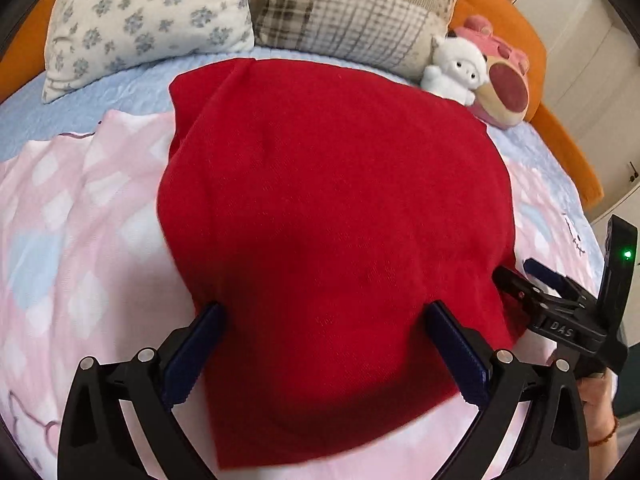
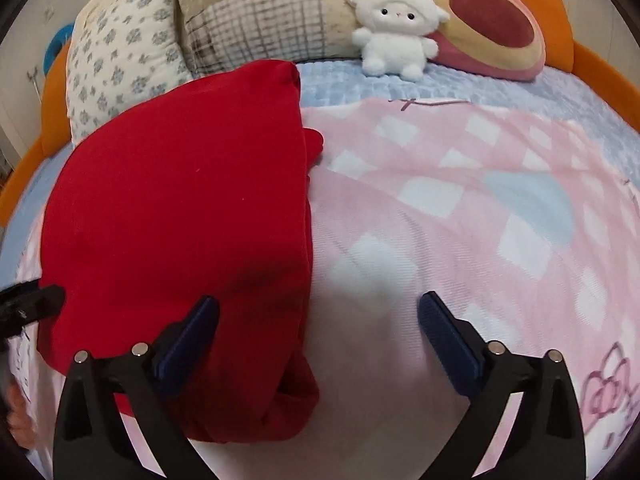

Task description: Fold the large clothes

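We find the folded red knit garment (image 1: 332,220) lying flat on the pink checked bed cover (image 1: 80,220), its long axis running away from us toward the pillows. The left tool (image 1: 326,344) hovers over the garment's near end with its blue-padded fingers (image 1: 200,344) spread wide, one to each side of the cloth; the pads do not press on it, and nothing is held. The right tool (image 2: 318,344) stands just beside the garment's right edge, also wide open: its left finger is over the red cloth, its right finger over bare cover, and the fold edge runs between them. It grips nothing.

Both tools point steeply downward toward the bed. In the left wrist view the right tool shows at the lower right, near the garment's corner, with the hand (image 1: 600,408) that carries it partly visible beneath it.

The garment's left and right edges look straight; a small lump of red fabric juts out on the right side near the far end. Its far end reaches nearly to the white floral pillow (image 1: 148,20) and the beige plaid pillow (image 1: 348,20). A white plush lamb (image 2: 394,28) and a pink plush bear cushion (image 2: 488,28) sit at the head. To the garment's right, the cover lies open and unoccupied.
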{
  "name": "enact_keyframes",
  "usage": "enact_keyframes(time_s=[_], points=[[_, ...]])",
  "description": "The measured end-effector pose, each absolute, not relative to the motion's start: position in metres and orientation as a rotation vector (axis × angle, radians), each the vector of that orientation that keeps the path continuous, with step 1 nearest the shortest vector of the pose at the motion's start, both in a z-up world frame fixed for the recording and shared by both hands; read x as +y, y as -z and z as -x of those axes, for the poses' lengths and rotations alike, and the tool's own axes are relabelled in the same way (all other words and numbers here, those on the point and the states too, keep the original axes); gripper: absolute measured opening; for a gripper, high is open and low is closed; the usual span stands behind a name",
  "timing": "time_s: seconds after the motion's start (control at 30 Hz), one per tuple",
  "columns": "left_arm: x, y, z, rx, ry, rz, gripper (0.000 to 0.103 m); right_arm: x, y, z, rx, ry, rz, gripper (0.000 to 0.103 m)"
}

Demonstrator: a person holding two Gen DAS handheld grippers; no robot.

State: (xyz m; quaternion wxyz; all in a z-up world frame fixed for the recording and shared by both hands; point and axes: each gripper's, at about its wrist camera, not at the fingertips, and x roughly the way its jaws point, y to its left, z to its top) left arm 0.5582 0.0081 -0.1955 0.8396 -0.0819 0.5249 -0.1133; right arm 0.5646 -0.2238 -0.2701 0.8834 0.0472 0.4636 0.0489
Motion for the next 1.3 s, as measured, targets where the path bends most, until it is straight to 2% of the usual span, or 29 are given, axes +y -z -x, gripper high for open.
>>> enact_keyframes(time_s=[0.03, 0.13, 0.2, 0.33, 0.43, 0.5, 0.6, 0.93, 1.07, 1.3], points=[[0.012, 0.189, -0.554, 1.120, 0.240, 0.184, 0.101, -0.224, 0.263, -0.562, 0.965, -0.121, -0.090, 0.086], [0.040, 0.167, -0.536, 1.128, 0.236, 0.291, 0.101, -0.238, 0.245, -0.544, 0.963, -0.182, -0.191, 0.086], [0.063, 0.164, -0.521, 1.146, 0.251, 0.423, 0.101, -0.259, 0.237, -0.523, 0.980, -0.300, -0.431, 0.087], [0.096, 0.198, -0.488, 1.219, 0.340, 0.804, 0.101, -0.277, 0.259, -0.501, 1.107, -0.448, -0.892, 0.089], [0.099, 0.235, -0.479, 1.245, 0.366, 0.995, 0.101, -0.270, 0.277, -0.496, 1.173, -0.438, -0.994, 0.089], [0.100, 0.250, -0.477, 1.193, 0.360, 1.082, 0.101, -0.264, 0.282, -0.500, 1.173, -0.419, -0.999, 0.090], [0.097, 0.247, -0.486, 1.139, 0.367, 1.075, 0.101, -0.262, 0.290, -0.509, 1.167, -0.407, -1.064, 0.091], [0.081, 0.242, -0.541, 1.151, 0.372, 0.930, 0.101, -0.255, 0.298, -0.562, 1.142, -0.380, -1.069, 0.099], [0.074, 0.236, -0.566, 1.157, 0.355, 0.823, 0.101, -0.253, 0.298, -0.580, 1.159, -0.379, -1.029, 0.099], [0.079, 0.237, -0.603, 1.170, 0.376, 0.810, 0.101, -0.256, 0.297, -0.611, 1.142, -0.391, -1.019, 0.099]])
